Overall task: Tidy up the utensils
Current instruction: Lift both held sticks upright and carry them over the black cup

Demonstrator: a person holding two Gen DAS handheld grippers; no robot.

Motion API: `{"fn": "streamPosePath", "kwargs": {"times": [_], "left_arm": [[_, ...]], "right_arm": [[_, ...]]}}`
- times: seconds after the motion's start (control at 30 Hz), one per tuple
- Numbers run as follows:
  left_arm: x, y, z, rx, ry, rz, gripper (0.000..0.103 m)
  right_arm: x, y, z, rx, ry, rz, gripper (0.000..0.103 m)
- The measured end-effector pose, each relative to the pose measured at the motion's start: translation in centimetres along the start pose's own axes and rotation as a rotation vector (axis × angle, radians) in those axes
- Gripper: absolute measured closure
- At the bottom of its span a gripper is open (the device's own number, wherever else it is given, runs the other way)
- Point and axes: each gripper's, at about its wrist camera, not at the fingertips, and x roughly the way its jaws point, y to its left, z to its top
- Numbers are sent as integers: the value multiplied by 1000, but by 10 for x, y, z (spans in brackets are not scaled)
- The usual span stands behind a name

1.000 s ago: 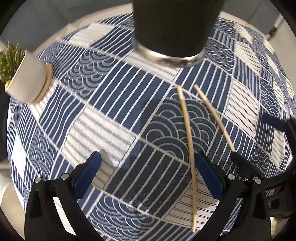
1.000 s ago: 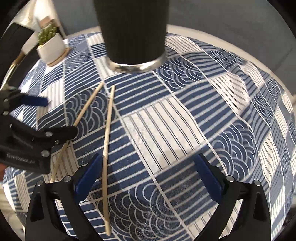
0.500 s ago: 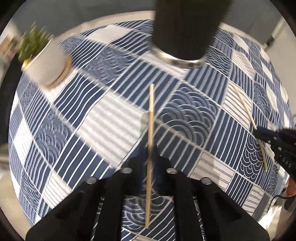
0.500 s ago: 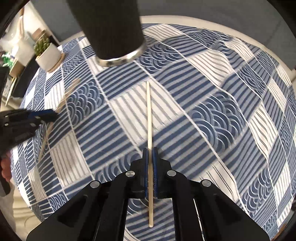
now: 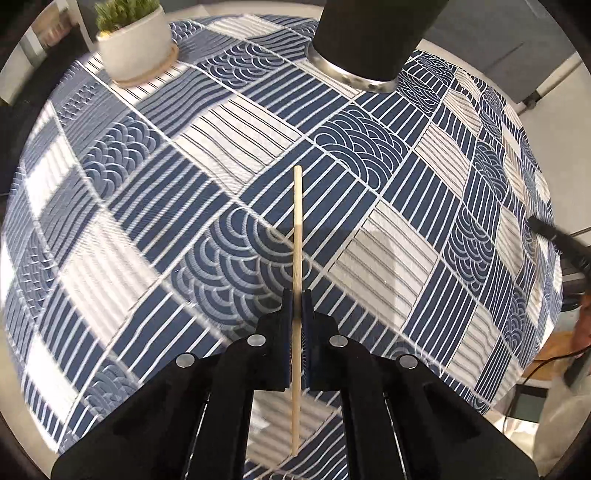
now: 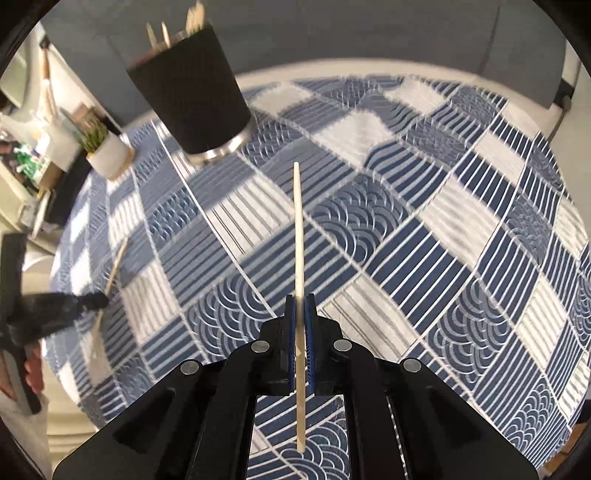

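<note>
Two chopsticks up, one pinched in my left tool (image 5: 296, 295), one in my right tool (image 6: 300, 299), clear of the counter (image 5: 388, 254); I'd tip each point-down over the black holder (image 6: 188, 99) ahead before releasing.

A round surface (image 5: 546, 206) fills both views, covered by a cloth (image 5: 229, 133) in a patchwork of navy and white squares, some striped, some with wave arcs. Daylight falls across it in pale bands. Near its far edge stands a small green plant in a white pot (image 5: 135, 44) on a wooden saucer. Behind the surface runs a grey-blue wall (image 6: 369, 33). To the left in the right wrist view, cluttered pale shelving (image 6: 26, 147) shows, blurred. At the lower right of the left wrist view a dark cable (image 5: 543, 365) trails over a light floor.
</note>
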Motion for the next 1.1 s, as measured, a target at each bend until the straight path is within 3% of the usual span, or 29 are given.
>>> {"fn": "streamPosePath", "kwargs": {"times": [0.3,0.43,0.6,0.73,0.83,1.1], "left_arm": [[-78,-5,18,27,-157,73,98],[-100,-14,42,51,-208,70,98],[-135,-17,75,57,-283,39,98],[-151,-30,102,107,-340,127,98],[-157,-36,121,127,-362,131,98],[-189,-59,166,204,-502,19,98]], "right_arm": [[-67,4,32,10,-181,71,98],[-97,6,56,6,-254,100,98],[-124,19,86,-57,-332,66,98],[-140,34,112,-110,-394,53,98],[-150,44,131,-131,-433,73,98],[-153,66,174,-170,-536,165,98]]}}
